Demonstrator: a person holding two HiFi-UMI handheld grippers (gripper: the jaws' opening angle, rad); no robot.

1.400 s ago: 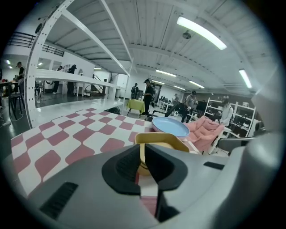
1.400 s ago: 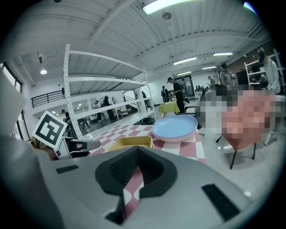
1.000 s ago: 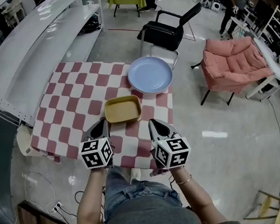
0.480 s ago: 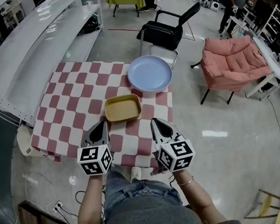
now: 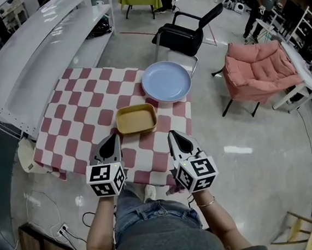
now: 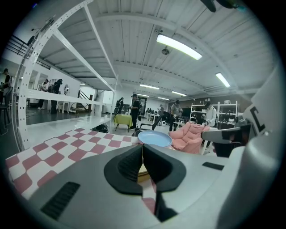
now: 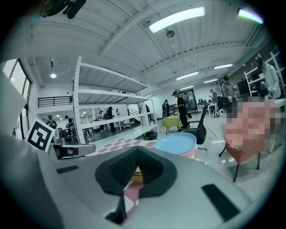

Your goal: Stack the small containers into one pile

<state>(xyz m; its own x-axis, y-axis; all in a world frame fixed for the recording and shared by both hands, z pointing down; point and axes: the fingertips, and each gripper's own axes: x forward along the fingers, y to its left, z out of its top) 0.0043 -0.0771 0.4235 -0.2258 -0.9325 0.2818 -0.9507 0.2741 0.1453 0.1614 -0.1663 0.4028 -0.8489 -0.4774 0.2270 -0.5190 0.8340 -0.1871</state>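
Left gripper (image 5: 113, 138) at seven o'clock of the yellow container (image 5: 137, 119), jaws together, empty; right gripper (image 5: 174, 135) at five o'clock, seemingly likewise.

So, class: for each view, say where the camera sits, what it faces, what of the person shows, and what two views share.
Head view: on the head, facing down at the checkered table; forearms, lap, left gripper and right gripper show.
Left gripper view: rides that gripper, facing across the table along its shut jaws.
Right gripper view: likewise, along its own jaws.
Shared: both gripper views show the blue plate and yellow container.
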